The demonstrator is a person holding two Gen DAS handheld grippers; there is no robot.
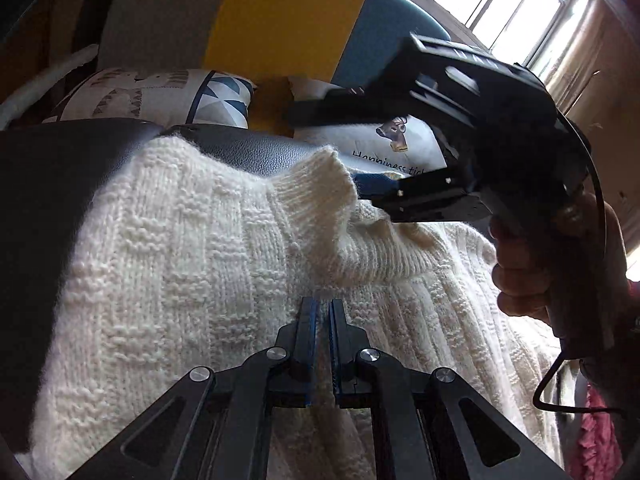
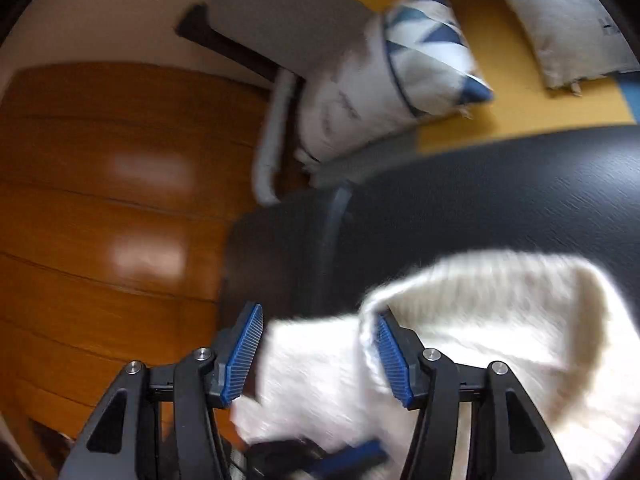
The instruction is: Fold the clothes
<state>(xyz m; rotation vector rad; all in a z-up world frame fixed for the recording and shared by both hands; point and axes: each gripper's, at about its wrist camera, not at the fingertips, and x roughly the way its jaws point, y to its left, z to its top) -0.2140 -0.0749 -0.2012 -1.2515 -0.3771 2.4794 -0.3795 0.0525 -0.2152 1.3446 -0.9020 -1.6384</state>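
A cream knitted sweater [image 1: 208, 264] lies spread over a black leather surface [image 1: 52, 184]. Its ribbed cuff end [image 1: 320, 184] stands raised near the far edge. My left gripper [image 1: 324, 312] is over the sweater with its blue pads nearly together; no cloth shows between them. My right gripper, seen from the left wrist view [image 1: 436, 200], hovers over the sweater's raised sleeve. In the right wrist view the right gripper [image 2: 318, 344] is open, with a fold of the cream sweater [image 2: 480, 320] lying between and beyond its pads. That view is motion-blurred.
Patterned cushions [image 1: 160, 96] lie on a yellow, grey and blue sofa [image 1: 280, 20] behind the black surface. A wooden floor [image 2: 100, 200] is to the left of the surface edge. A window [image 1: 500, 0] is at the far right. Pink cloth [image 1: 592, 432] lies at the right.
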